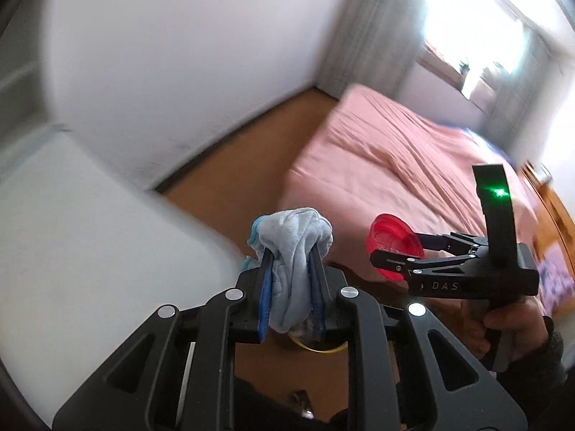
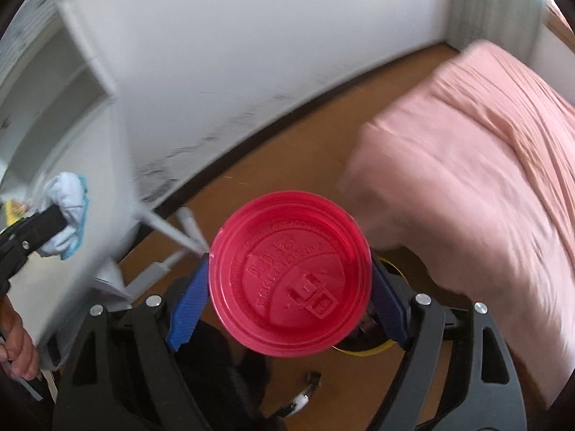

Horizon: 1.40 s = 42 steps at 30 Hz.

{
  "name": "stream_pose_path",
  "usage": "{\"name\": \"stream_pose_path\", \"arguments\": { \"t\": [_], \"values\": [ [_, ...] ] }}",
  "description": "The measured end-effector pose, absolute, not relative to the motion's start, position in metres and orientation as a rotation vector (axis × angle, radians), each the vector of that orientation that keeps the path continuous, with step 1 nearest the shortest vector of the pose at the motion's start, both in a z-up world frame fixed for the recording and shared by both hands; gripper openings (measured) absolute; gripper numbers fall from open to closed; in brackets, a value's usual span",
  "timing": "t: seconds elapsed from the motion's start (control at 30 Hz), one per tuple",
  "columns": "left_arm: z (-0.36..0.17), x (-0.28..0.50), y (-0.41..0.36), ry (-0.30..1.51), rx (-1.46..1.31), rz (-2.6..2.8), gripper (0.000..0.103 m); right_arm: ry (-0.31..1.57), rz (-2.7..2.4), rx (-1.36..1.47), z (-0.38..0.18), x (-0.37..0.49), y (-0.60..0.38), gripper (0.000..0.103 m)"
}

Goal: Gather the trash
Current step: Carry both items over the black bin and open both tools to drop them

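Bedroom setup here: white walls, brown wood floor (image 1: 230, 186), and a bed with a pink cover (image 1: 395, 165) off to the right of both tools, everything smeared with motion blur. Your left gripper (image 1: 289, 262) is clamped down tight on a wadded light blue cloth (image 1: 294, 248), which bulges out past the fingertips and hangs in folds between the blue pads (image 1: 265, 294). That stuff is soft and light, so it'll squash rather than slip, and a pinch through the thick middle of the bundle like you've got is about right; a hold on a loose edge would probably let it unravel and dangle. Your right gripper (image 2: 290, 280) stands wide but it's not empty: it's holding a red plastic lid (image 2: 290, 283) edge to edge, one pad on each side of the rim, flat face toward the camera. I'd guess that lid is feather-light, thin and a bit flexy, so squeezing across the rim risks bowing it and popping it out; easy pressure is the way. Just below the jaws of both tools there's something round with a yellow rim (image 2: 363, 350) on the floor, mostly hidden, possibly the bin, can't say for sure. Neither piece is dropped off yet.
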<state>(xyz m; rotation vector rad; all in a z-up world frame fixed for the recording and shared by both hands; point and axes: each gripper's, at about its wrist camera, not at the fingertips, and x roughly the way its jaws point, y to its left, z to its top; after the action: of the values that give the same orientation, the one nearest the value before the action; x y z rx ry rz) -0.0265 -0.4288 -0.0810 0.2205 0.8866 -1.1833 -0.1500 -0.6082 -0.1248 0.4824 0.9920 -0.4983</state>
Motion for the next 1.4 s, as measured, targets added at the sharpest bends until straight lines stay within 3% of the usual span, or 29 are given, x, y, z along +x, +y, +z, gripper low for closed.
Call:
{"name": "stream_pose_path", "arguments": {
  "t": [0.47,0.67,1.0,1.03,1.1,1.17,1.4],
  "values": [
    [-0.252,-0.077,-0.566,1.184,0.450,-1.283,0.018,1.143,-0.612,0.735,-0.259,-0.241,-0.682,0.080],
    [-0.284,-0.085,-0.580,1.233,0.499,-1.273,0.018,1.189,-0.586,0.786,-0.293,-0.243,-0.689,0.080],
    [-0.297,-0.087,-0.599,1.263,0.520,-1.268,0.019,1.192,-0.579,0.809,-0.302,-0.238,-0.702,0.081],
    [-0.296,-0.087,-0.600,1.262,0.517,-1.268,0.022,1.188,-0.579,0.811,-0.301,-0.238,-0.704,0.082],
    [-0.295,-0.087,-0.601,1.265,0.515,-1.270,0.041,1.177,-0.583,0.819,-0.298,-0.240,-0.706,0.082],
    [-0.291,-0.089,-0.600,1.252,0.510,-1.273,0.051,1.171,-0.584,0.829,-0.295,-0.242,-0.708,0.083],
    [-0.280,-0.092,-0.597,1.237,0.508,-1.281,0.062,1.161,-0.592,0.826,-0.289,-0.242,-0.710,0.087]
  ]
}}
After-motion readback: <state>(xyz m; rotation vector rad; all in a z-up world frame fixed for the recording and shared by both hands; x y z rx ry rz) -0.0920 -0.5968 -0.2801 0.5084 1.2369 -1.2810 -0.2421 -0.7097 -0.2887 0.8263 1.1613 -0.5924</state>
